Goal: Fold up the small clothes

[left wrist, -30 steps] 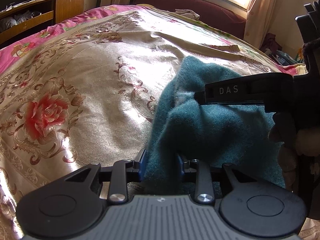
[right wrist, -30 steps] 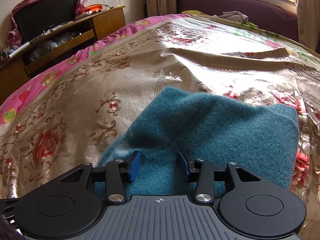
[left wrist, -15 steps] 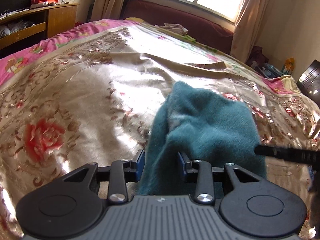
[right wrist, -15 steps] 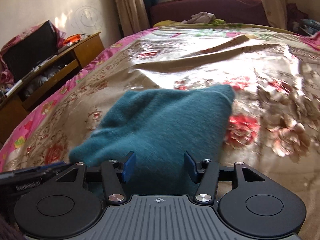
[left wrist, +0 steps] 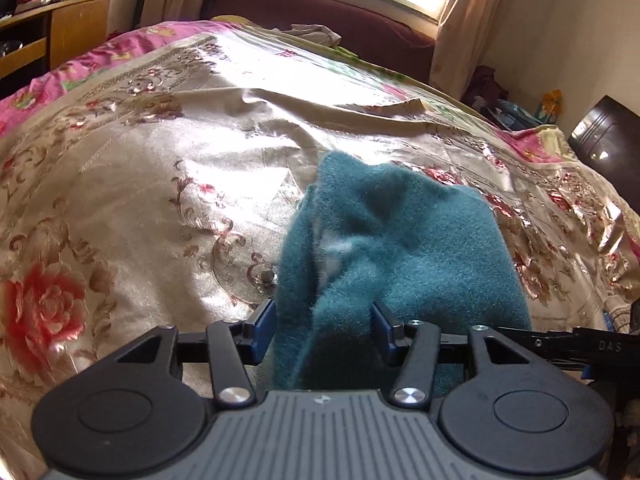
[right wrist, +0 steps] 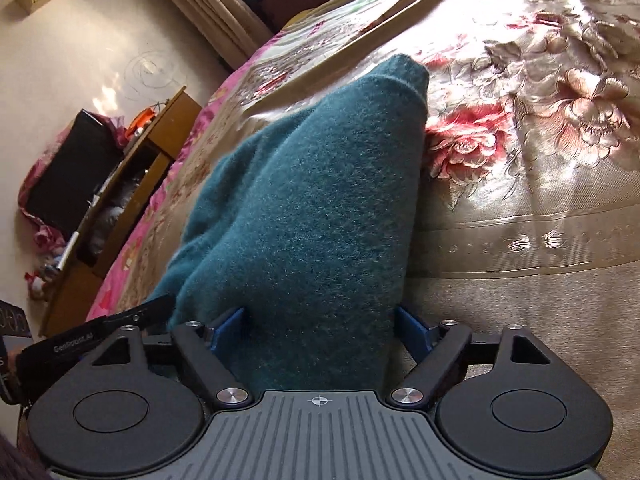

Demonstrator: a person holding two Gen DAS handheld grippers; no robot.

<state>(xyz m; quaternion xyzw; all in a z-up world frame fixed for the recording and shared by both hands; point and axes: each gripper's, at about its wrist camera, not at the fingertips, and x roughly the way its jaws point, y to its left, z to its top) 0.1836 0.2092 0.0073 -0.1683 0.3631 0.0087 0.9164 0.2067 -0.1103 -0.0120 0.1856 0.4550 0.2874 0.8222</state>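
Garment (left wrist: 400, 240): teal, fuzzy, soft, light, limp; bunched mid-bed (left wrist: 140, 184) | left gripper (left wrist: 322, 330): fingers opening, cloth between | right gripper (right wrist: 320, 332): fingers opening wide, cloth between | take hold: near edge corners, pinch both layers

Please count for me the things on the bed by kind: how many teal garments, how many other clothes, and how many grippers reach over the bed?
Teal fleece garment: 1
Pale crumpled cloth at the far end of the bed: 1
Grippers: 2, the left gripper and the right gripper, both with jaws opening and the teal fleece between them
Total: 4
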